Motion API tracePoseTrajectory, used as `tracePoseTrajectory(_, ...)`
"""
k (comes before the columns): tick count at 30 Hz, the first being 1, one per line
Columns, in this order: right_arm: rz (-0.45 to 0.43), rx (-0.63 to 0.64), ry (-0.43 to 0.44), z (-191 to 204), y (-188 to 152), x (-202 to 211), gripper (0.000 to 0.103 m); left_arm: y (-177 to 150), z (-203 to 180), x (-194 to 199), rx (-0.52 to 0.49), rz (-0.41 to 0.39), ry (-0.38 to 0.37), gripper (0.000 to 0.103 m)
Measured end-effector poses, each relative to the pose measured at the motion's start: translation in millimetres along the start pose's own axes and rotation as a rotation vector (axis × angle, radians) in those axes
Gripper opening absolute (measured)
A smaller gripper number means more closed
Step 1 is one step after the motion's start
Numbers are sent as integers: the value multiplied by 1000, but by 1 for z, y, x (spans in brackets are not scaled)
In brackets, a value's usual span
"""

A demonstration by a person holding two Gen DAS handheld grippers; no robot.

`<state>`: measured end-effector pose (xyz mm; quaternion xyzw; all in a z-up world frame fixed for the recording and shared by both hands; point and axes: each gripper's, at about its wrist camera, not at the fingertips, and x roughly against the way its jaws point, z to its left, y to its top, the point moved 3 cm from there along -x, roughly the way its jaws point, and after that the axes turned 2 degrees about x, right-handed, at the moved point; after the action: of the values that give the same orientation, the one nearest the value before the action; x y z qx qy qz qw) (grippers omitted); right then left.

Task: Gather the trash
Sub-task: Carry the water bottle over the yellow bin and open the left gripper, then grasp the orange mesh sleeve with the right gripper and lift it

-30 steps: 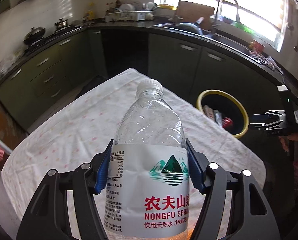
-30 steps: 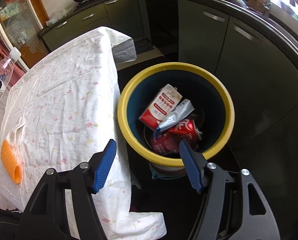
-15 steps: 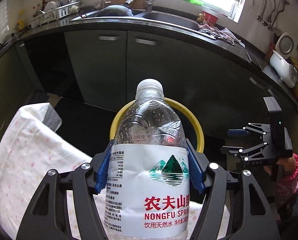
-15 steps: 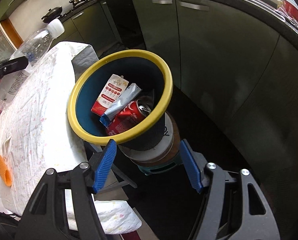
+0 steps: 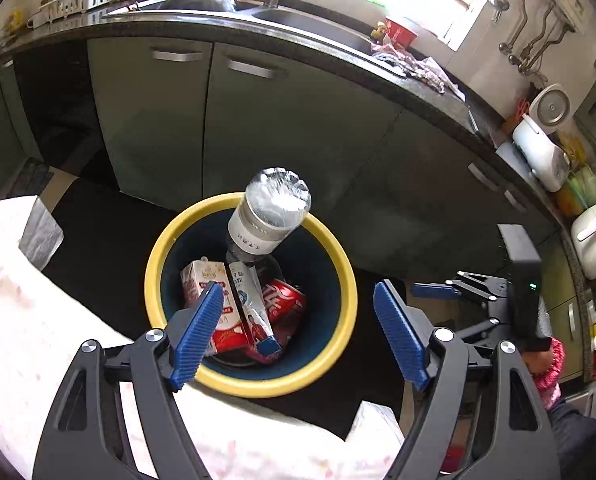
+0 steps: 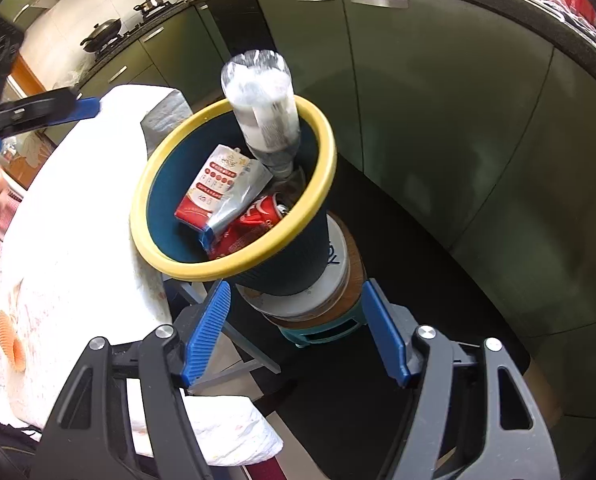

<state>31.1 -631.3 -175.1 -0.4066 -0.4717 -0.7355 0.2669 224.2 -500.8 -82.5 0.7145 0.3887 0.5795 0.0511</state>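
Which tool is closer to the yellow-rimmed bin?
Left. The left tool hangs over the yellow-rimmed blue bin, its jaws opening, empty; the right tool sits below, beside its base.

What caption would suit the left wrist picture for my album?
Released plastic bottle drops neck-first into the yellow-rimmed bin as the left gripper opens.

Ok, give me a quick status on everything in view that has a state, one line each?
Water bottle: released, neck-down, dropping into the bin, base above the rim.
Bin: upright, no lid, partly filled.
Milk carton: in the bin, leaning.
Cola can: in the bin, on its side.
Left gripper: jaws opening, nothing between them.
Right gripper: jaws opening, empty.
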Motion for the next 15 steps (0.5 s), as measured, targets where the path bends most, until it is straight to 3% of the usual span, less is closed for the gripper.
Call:
tracePoseTrajectory(9, 14, 131, 43, 56, 9, 0, 65, -81, 28, 121, 130, -181, 63, 86)
tracePoseTrajectory(15, 17, 284, 110, 124, 15, 5, 65, -169, 68, 224, 230, -354, 218, 91)
